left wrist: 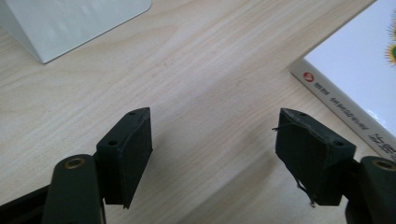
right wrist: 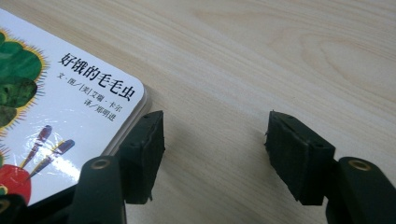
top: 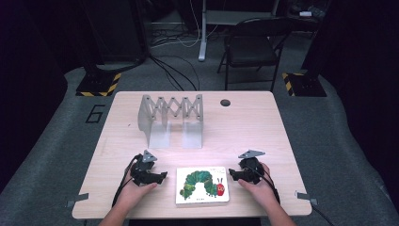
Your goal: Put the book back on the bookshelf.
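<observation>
**Pale wood, one book, both grippers parted beside it**

Pale wood grain runs across the table, and most of its surface lies bare. Taking the picture book as the landmark: it lies flat near the table's near edge, roughly centred, its white cover showing a green caterpillar with a red head. A narrow strip of bare wood separates it from that edge.

Left of the book, the left gripper rests just beside the book's left edge, held in the person's left hand. In the left gripper view its jaws stand wide apart with only bare wood between them, gripping nothing; the book's spine edge lies just outside one jaw.

Right of the book, the right gripper sits close to the book's far right corner, held in the right hand. In the right gripper view its jaws are likewise spread and empty; one jaw lies right against the book's rounded corner, though I cannot tell whether it touches.

Beyond the book, well apart toward the table's far side, stands a grey expanding rack with a scissor lattice joining upright panels; the slots between them hold nothing. Open wood lies between rack and book. A small dark hole sits further beyond the book, near the far edge. A folding chair stands on the floor past the table.
</observation>
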Motion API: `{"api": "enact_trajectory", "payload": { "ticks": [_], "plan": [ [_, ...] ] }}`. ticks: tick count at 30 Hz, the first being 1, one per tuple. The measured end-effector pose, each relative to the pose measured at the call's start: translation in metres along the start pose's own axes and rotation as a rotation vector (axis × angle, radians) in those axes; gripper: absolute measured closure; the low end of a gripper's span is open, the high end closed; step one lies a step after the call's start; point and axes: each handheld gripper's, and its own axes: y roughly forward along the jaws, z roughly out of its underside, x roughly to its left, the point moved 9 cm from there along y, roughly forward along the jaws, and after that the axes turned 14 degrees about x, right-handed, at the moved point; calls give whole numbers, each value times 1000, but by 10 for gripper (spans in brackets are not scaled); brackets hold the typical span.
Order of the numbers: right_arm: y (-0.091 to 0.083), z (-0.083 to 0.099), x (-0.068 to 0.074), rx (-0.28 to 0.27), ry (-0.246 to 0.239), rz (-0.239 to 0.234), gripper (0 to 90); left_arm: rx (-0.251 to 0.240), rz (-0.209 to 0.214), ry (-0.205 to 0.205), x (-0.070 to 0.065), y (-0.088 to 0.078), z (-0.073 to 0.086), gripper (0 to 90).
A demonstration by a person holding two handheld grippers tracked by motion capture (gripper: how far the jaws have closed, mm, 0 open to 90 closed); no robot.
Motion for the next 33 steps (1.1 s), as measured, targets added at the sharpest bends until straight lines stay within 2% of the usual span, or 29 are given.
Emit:
{"api": "enact_trajectory", "payload": {
  "ticks": [6, 8, 9, 11, 12, 16, 19, 21, 23, 25, 28, 29, 30, 32, 33],
  "plan": [
    [-9, -1, 0, -11, 34, -13, 393, -14, 16, 20, -12, -6, 0, 276],
    [-10, 0, 3, -6, 49, -33, 393, -13, 22, 32, -15, -9, 0, 274],
    [-11, 0, 4, -2, 49, -40, 393, -27, 20, 40, -18, -10, -1, 273],
    [-13, -1, 8, -6, 44, -57, 392, -24, 30, 55, -22, -12, 0, 269],
    [-14, -1, 10, -5, 56, -64, 392, -38, 30, 55, -25, -13, -1, 263],
    [-17, -2, 19, -1, 36, -80, 388, -15, 51, 80, -34, -14, 1, 249],
    [-19, -3, 26, -2, 23, -89, 387, -13, 72, 76, -41, -15, 1, 243],
    [-21, -4, 28, -10, -5, -78, 387, -15, 80, 82, -44, -16, 1, 240],
    [-23, -5, 33, -10, 1, -82, 394, -3, 94, 97, -48, -16, 2, 236],
    [-25, -4, 35, 1, -20, -88, 404, 0, 95, 106, -51, -17, 3, 236],
    [-24, -4, 41, 7, -9, -105, 409, -10, 105, 108, -55, -18, 3, 230],
    [-23, -4, 40, 8, -38, -101, 411, -10, 112, 111, -57, -18, 3, 225],
    [-23, -4, 43, 13, -20, -106, 412, 1, 138, 113, -61, -17, 5, 225],
    [-20, -2, 43, 30, -29, -103, 412, 5, 135, 129, -66, -15, 5, 225],
    [-18, -2, 43, 26, -14, -107, 413, 5, 141, 129, -68, -14, 5, 225]
  ]
}}
